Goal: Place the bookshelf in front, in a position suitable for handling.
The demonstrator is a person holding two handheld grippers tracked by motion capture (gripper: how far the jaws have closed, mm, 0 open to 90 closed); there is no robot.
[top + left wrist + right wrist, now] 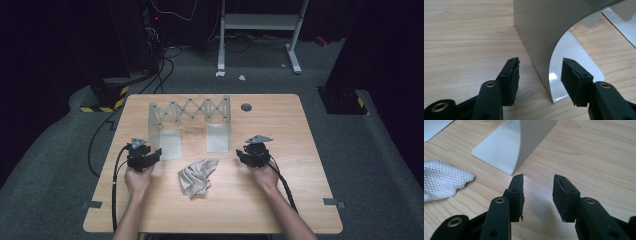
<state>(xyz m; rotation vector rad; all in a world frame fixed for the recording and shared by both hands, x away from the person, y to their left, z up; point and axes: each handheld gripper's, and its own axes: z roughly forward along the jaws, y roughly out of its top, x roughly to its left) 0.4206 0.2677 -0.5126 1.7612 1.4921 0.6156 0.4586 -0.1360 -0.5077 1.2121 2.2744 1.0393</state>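
A: Both sets of tongs are spread with nothing between the pads. The crumpled cloth (198, 176) lies on the bench (300, 200) between the left tongs (144, 156) and the right tongs (253, 154), nearer the person.

B: So it's likely the approach step. The next move calls for swinging inward to the cloth's edges. The rack (190, 117) stands just ahead; there's open room behind.

From my remote station: a darkened lab, with black curtains, taped floor cables (150, 75), a white equipment stand (260, 22) and a lone wooden table (280, 200) on grey carpet.
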